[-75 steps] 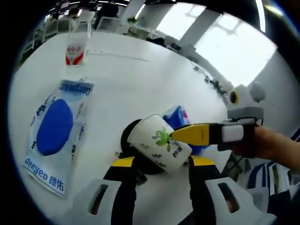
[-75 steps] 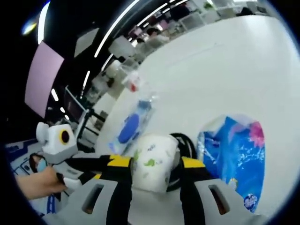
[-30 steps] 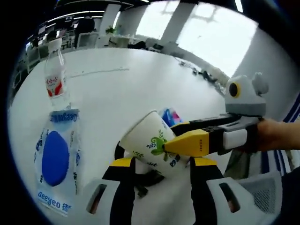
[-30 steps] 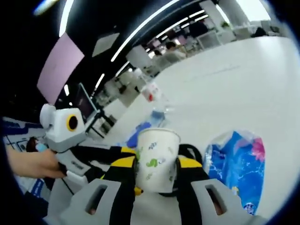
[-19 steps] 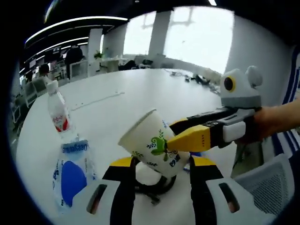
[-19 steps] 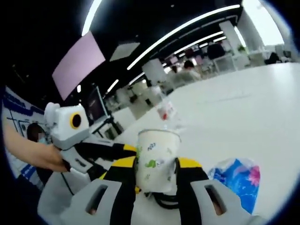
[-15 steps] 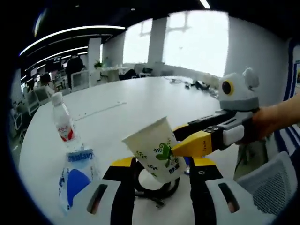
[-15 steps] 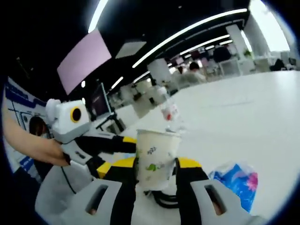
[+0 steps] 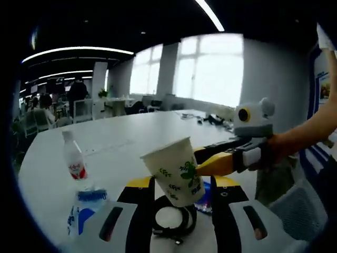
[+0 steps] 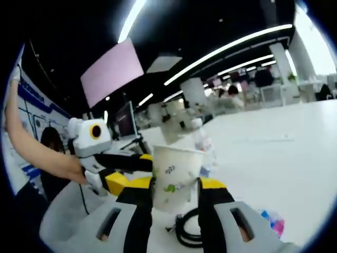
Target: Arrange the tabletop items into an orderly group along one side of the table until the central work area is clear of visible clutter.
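right gripper (image 10: 175,194) clamps the cup (image 10: 174,176) by its wall, lifted above the table (image 10: 274,158) and a cable coil (image 10: 187,229). left gripper (image 9: 176,187) brackets the cup; whether it grips, cannot tell. bottle (image 9: 74,163) and blue pack (image 9: 79,216) lie left. advice: keep cup upright, squeeze lightly, set down beside the bottle.

Dim, softly blurred fisheye views; window glare, bright ceiling strips, warped edges.

cup (image 9: 176,171): white, green leaf print | bottle (image 9: 73,163): clear, red label | cable (image 9: 171,221): black
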The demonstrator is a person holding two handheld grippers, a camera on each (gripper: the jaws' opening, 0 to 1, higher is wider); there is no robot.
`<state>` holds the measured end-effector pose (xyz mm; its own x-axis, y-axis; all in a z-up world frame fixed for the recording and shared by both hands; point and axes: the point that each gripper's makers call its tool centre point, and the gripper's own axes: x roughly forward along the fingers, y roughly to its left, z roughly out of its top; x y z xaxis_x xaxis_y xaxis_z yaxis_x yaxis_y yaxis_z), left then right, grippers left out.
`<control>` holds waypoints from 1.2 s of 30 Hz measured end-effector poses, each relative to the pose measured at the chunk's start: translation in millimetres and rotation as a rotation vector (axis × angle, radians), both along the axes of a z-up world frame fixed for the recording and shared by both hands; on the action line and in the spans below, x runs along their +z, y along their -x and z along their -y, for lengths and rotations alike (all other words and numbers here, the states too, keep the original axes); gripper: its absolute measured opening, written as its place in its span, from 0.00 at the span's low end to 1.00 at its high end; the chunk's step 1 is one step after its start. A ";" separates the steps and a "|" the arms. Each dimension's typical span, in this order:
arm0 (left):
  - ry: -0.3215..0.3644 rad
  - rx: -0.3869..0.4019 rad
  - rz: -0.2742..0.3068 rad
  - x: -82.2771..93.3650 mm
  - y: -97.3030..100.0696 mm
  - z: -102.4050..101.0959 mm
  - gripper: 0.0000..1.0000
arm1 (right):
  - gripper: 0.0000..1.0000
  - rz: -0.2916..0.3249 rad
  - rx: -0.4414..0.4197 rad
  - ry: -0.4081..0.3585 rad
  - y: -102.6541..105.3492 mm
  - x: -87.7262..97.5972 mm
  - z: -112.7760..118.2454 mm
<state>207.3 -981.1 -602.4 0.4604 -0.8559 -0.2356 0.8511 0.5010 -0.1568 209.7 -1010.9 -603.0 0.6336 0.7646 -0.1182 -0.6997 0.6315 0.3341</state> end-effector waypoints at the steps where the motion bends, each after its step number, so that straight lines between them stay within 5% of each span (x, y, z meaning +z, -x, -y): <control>1: 0.011 -0.004 0.003 2.7 0.5 -0.5 0.40 | 0.29 0.005 0.001 -0.002 -0.3 1.6 -0.5; 12: 0.106 0.002 0.005 21.6 -5.7 0.6 0.36 | 0.30 -0.012 0.018 0.036 0.0 -8.3 -7.7; 23: 0.091 0.051 -0.026 10.4 -17.4 -7.8 0.31 | 0.29 0.152 0.001 0.132 -9.3 3.7 -7.2; 36: 0.063 0.091 -0.012 6.5 -41.7 -14.4 0.28 | 0.29 0.214 0.038 0.225 -31.6 0.0 -15.8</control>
